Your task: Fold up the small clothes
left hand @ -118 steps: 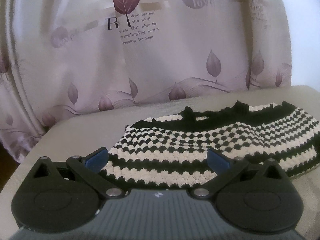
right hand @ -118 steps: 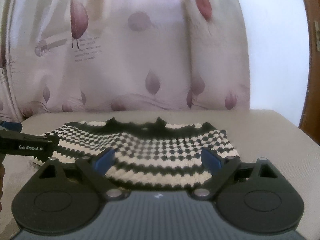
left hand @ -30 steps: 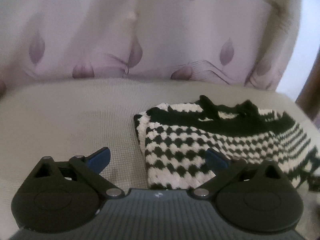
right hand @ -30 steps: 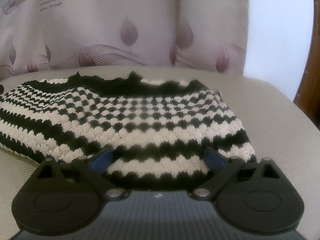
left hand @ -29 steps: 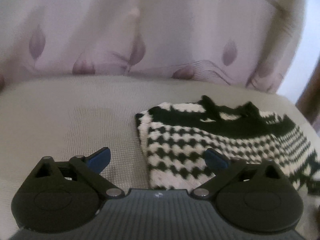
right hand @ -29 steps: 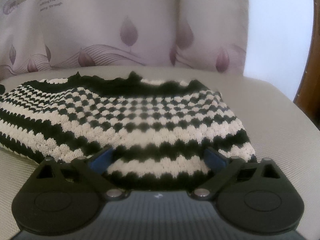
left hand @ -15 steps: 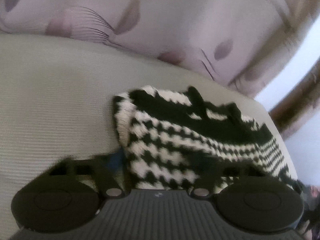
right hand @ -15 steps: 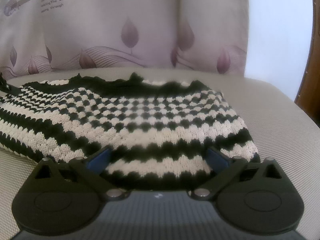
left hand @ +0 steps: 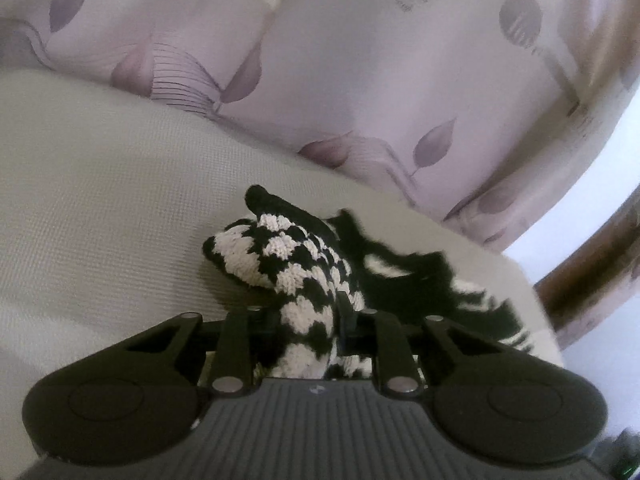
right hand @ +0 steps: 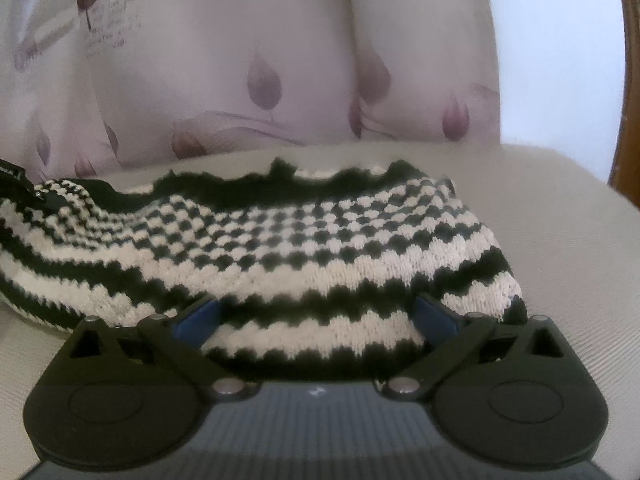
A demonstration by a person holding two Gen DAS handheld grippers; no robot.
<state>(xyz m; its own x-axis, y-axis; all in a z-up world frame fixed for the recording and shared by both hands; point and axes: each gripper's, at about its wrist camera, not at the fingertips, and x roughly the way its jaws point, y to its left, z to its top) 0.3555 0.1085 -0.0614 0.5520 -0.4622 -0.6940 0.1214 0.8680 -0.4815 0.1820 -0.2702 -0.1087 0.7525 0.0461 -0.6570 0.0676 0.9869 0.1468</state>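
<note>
Knit garment point(left hand: 308, 280) corner pinched inside left gripper point(left hand: 308, 320) — bunched.

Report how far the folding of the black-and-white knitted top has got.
Done: nothing folded; the knitted top lies spread out on the grey cushion. In hand: the left gripper has just been closing and now pinches the top's left edge, bunched between its fingers. The right gripper sits open, fingers astride the near hem. Left: grip the right side, carry the fold over, flatten it.

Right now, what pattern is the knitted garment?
Black-and-cream checks and stripes, black trim; the knitted garment shows best in the right wrist view.
</note>
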